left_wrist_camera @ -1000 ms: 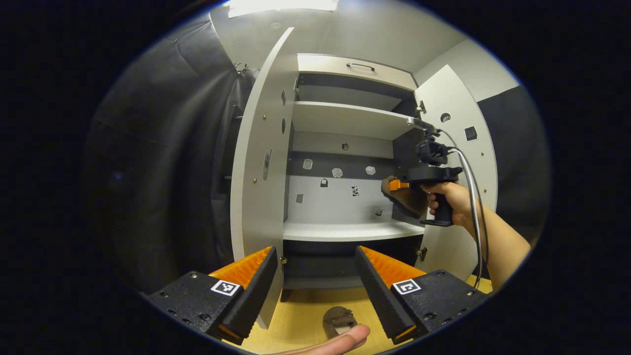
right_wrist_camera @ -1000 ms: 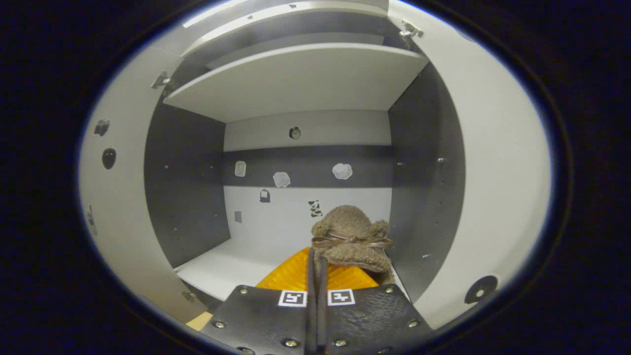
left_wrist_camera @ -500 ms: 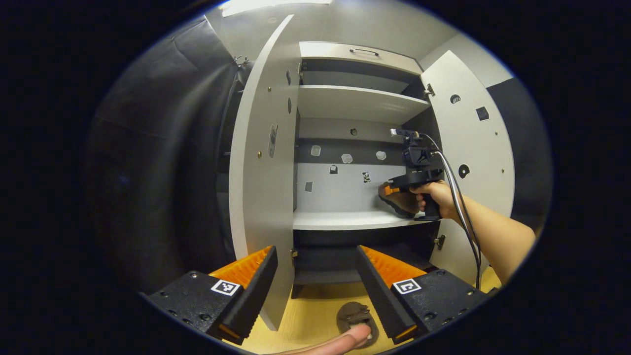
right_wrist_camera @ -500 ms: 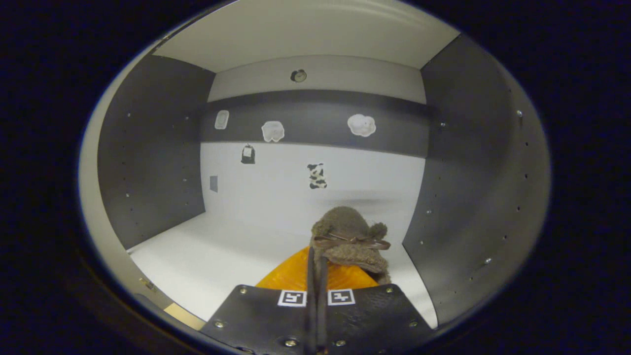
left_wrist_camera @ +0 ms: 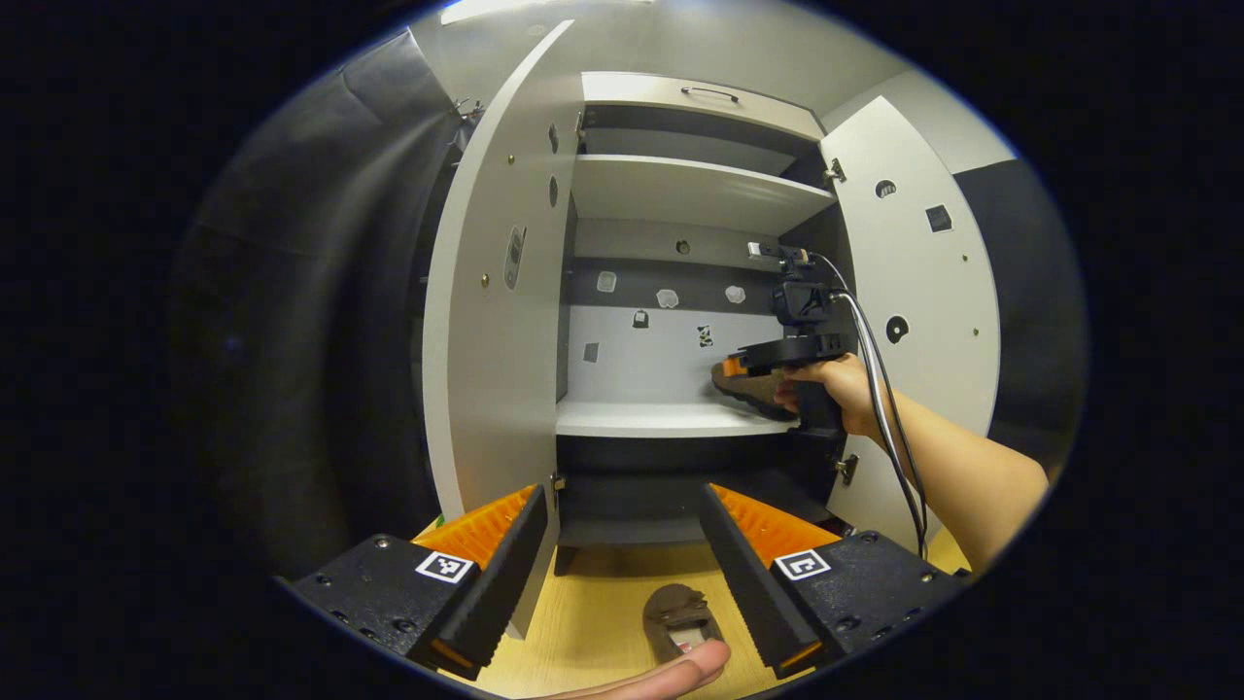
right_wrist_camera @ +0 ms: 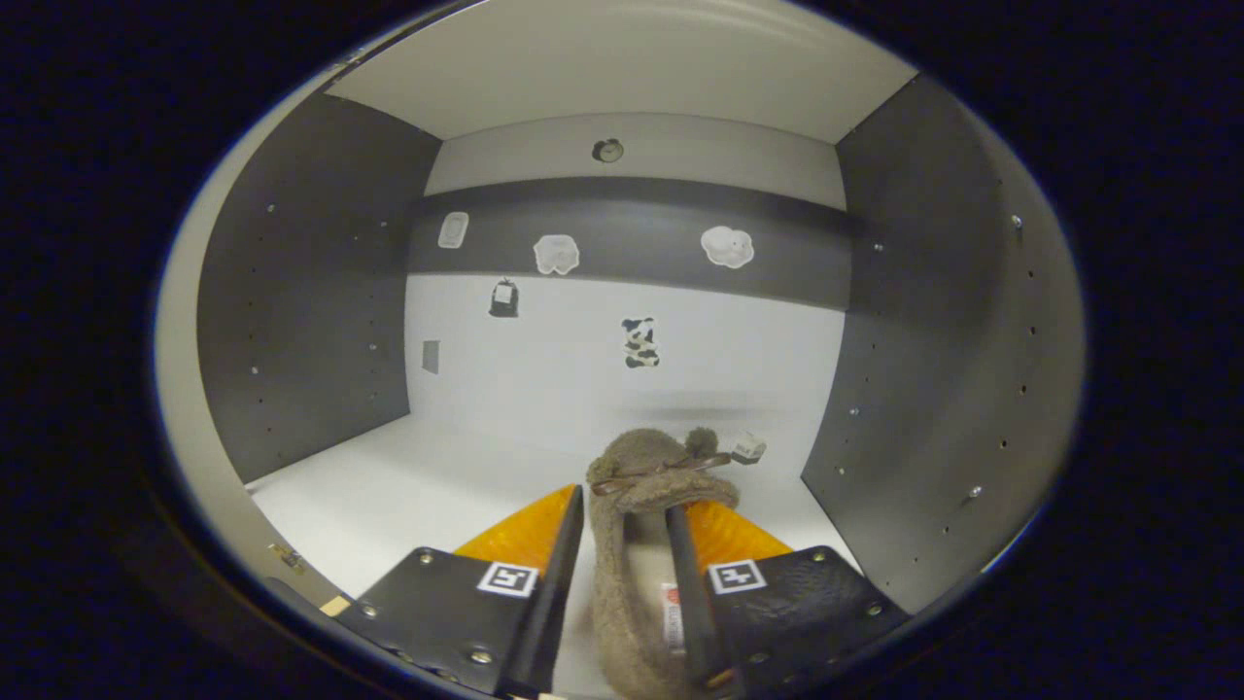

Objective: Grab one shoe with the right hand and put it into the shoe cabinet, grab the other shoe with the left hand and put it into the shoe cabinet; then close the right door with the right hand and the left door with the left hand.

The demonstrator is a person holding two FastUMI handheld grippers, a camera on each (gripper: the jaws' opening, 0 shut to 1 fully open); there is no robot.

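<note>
Releasing fuzzy brown slipper (right_wrist_camera: 641, 506) onto cabinet shelf (right_wrist_camera: 408, 486); right gripper (right_wrist_camera: 622, 583) jaws apart around it. Left gripper (left_wrist_camera: 622, 564) jaws apart; second slipper (left_wrist_camera: 680, 622) on floor, 6 o'clock. Risk: withdrawing jaws snagging fuzz, dragging slipper out.

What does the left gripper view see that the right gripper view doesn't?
Left gripper view: the cabinet's open left door and right door, the second shoe on the floor, and a hand holding the right claw. Right gripper view: a close look at the fuzzy shoe and its bow, between that claw's spread fingers. Both: the white shelf, the fuzzy shoe inside the cabinet, and the back-wall stickers.
</note>
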